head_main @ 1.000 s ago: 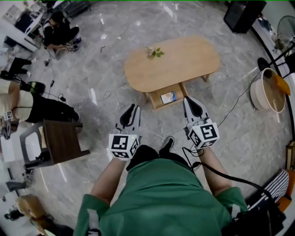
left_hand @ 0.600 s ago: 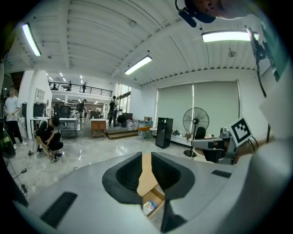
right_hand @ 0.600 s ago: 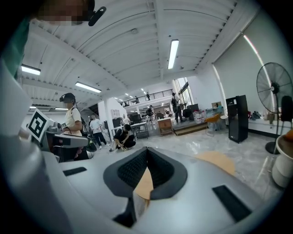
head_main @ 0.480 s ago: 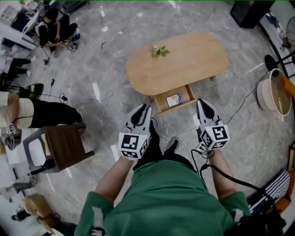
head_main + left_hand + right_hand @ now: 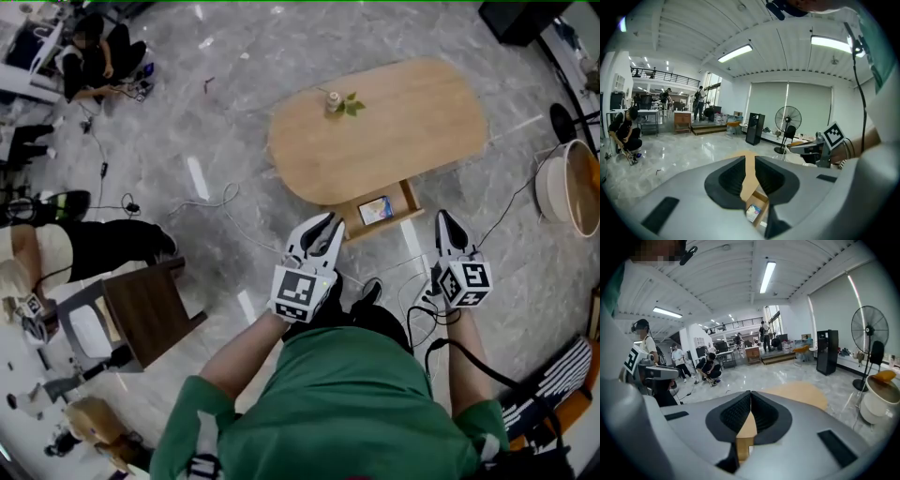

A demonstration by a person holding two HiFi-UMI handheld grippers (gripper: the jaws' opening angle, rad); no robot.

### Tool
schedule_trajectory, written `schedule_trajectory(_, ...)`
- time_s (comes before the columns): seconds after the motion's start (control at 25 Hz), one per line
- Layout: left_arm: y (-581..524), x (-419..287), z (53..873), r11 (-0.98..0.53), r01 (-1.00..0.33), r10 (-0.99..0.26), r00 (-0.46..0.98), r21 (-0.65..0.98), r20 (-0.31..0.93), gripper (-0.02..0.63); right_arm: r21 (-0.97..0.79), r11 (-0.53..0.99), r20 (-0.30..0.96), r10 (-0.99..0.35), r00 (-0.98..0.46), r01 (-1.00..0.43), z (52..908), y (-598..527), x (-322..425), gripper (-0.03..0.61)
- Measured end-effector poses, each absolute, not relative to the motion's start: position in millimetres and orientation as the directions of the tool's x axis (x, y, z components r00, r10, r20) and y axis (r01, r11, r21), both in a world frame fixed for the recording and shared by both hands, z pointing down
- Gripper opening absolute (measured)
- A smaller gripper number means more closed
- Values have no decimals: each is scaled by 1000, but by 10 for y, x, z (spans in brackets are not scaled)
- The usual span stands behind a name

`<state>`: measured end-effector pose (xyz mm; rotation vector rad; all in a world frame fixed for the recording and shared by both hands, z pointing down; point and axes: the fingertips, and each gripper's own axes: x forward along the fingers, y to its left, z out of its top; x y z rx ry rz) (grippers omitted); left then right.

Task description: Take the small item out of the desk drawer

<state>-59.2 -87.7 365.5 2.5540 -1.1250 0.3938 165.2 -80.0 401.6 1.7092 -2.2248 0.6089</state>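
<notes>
My left gripper [image 5: 750, 174] has its jaws released, nothing in the narrow gap; my right gripper [image 5: 750, 409] is clenched empty. The small blue-and-white flat packet [image 5: 375, 210] lies ahead in the open wooden drawer [image 5: 394, 221], between both grippers, slightly nearer the left

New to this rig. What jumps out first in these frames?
The oval wooden table fills the upper middle of the head view, with a small plant near its far edge. Under its near edge a drawer stands open with a small blue and white item inside. The left gripper, jaws slightly apart, and the right gripper, shut, hang empty just short of that drawer.
</notes>
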Motion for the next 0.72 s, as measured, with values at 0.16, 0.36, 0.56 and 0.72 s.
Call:
schedule_trajectory(0.16,-1053,-630,3812,-661,-721,-618,680,207,395,75,-139,199,496,-834,-243,-970,4212,-974,1623,23)
schedule_trajectory(0.36,-1205,-640,3949,-682,-700,-581,694,211,425,75,-124,217,552,-796,-249,-968,4566,-1111,1588,23)
schedule_trajectory(0.56,-1402,-592,4107,-662,-724,-592,664,195,457,75,-110,309,612,-728,-309,-945,5172,-1290,1539,23)
schedule_trajectory(0.72,-1395,-281,4459,-629,-747,-597,642,216,482,75,-144,391,685,-624,-377,-909,5934,-1310,1678,25)
